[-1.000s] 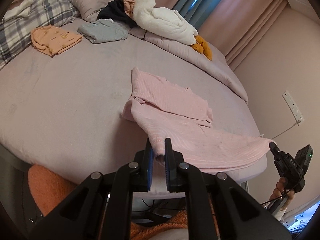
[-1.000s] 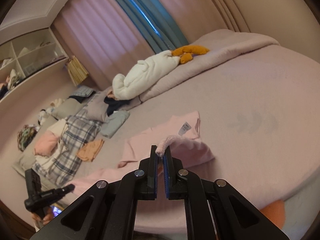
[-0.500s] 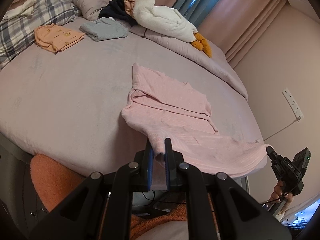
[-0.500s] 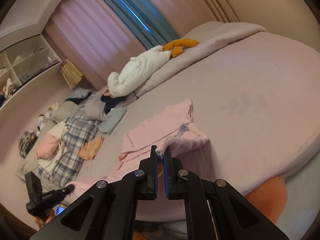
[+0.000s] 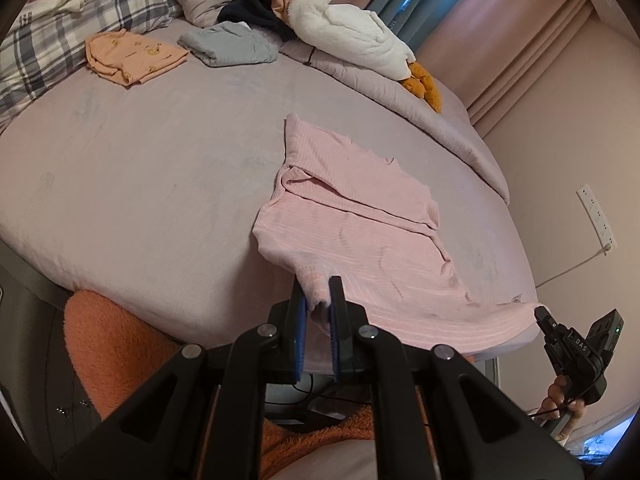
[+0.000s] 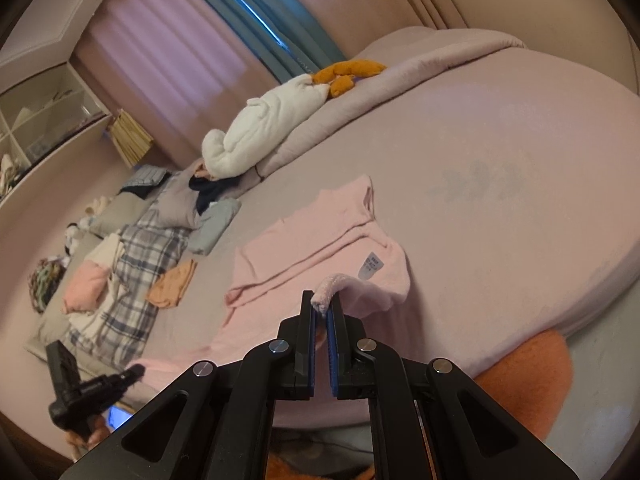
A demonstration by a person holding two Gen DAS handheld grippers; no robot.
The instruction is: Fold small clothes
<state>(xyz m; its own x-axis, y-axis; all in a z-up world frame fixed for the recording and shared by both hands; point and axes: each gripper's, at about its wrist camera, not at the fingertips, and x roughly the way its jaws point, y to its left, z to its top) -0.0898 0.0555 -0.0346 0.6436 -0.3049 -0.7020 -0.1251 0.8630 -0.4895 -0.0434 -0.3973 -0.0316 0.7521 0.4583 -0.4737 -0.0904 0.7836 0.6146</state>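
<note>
Both pairs of fingers are closed on corners of the pink garment [image 5: 360, 236]: the left gripper [image 5: 317, 307] pinches one near corner, the right gripper [image 6: 322, 307] the other. The garment lies on the bed [image 5: 140, 168], near edge raised, long axis running away from the grippers. Step in hand: a fold. The next move likely calls for carrying both corners forward together, evenly.

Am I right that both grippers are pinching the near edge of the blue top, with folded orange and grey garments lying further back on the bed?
Only the colour is wrong: the top pinched by the left gripper and right gripper is pink, as the left wrist view shows. The folded orange garment and grey garment do lie further back on the bed.
</note>
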